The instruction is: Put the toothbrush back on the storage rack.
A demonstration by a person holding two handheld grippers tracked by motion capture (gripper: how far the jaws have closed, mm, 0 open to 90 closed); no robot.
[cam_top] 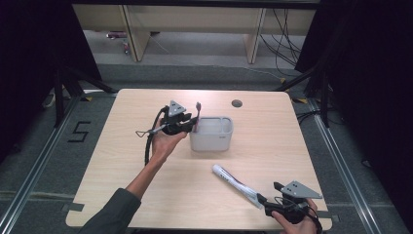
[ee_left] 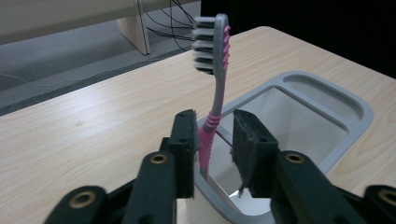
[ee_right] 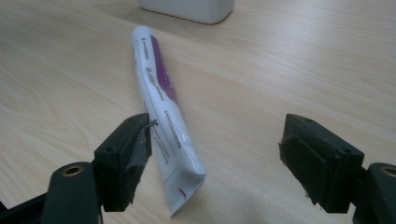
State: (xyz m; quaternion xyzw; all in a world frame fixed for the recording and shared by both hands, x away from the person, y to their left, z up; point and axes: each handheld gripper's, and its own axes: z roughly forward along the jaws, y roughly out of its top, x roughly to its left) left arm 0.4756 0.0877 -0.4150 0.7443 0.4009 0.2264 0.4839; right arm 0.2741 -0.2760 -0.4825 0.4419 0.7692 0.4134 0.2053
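Note:
A pink and grey toothbrush [ee_left: 212, 44] stands upright in the left compartment of a grey holder [ee_left: 359, 109], bristles at the top. My left gripper [ee_left: 215, 133] is open around its handle: the handle rests by the left pad and a gap separates it from the right pad. From above, the left gripper [cam_top: 192, 124] sits at the holder's [cam_top: 212, 139] left end, beside the toothbrush [cam_top: 197, 109]. A white and purple toothpaste tube [ee_right: 159, 88] lies flat on the table. My right gripper [ee_right: 217, 140] is wide open at its crimped end, not touching it. Seen from above, the tube [cam_top: 234, 183] lies just left of the right gripper [cam_top: 270, 199].
The holder's larger right compartment [ee_left: 289, 126] looks empty. A round cable hole [cam_top: 237, 103] sits near the table's far edge. My right hand is at the table's front right corner [cam_top: 326, 222]. Desk legs and cables stand on the floor beyond.

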